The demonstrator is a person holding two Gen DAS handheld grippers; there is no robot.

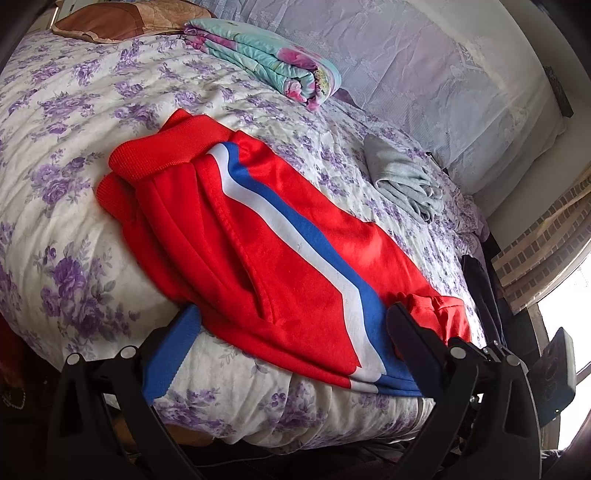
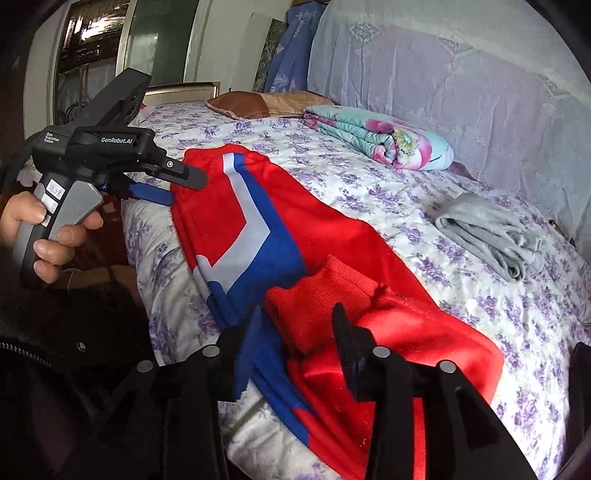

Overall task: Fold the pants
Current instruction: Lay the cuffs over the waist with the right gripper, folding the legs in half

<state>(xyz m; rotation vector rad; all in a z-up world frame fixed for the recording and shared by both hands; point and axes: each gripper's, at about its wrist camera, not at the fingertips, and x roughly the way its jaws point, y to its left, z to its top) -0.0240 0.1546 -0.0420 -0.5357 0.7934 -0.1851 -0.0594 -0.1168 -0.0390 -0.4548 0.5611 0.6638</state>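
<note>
Red pants [image 1: 258,240] with a white and blue side stripe lie folded lengthwise on the flowered bed [image 1: 55,110], reaching its near edge. My left gripper [image 1: 291,328] is open, its fingers spread wide on either side of the pants' near edge. In the right wrist view the pants [image 2: 332,236] run diagonally, with a ribbed red cuff [image 2: 317,295] folded on top. My right gripper [image 2: 295,350] is open around the cuff end, fingers apart. The left gripper [image 2: 184,184] shows there too, open at the pants' far end, held by a hand.
A folded teal floral quilt [image 1: 266,55] and a brown pillow [image 1: 110,18] lie at the head of the bed. Folded grey clothes [image 1: 402,177] lie by the wall side. A lace-covered wall [image 1: 424,74] lines the far edge. A window [image 1: 565,325] is at right.
</note>
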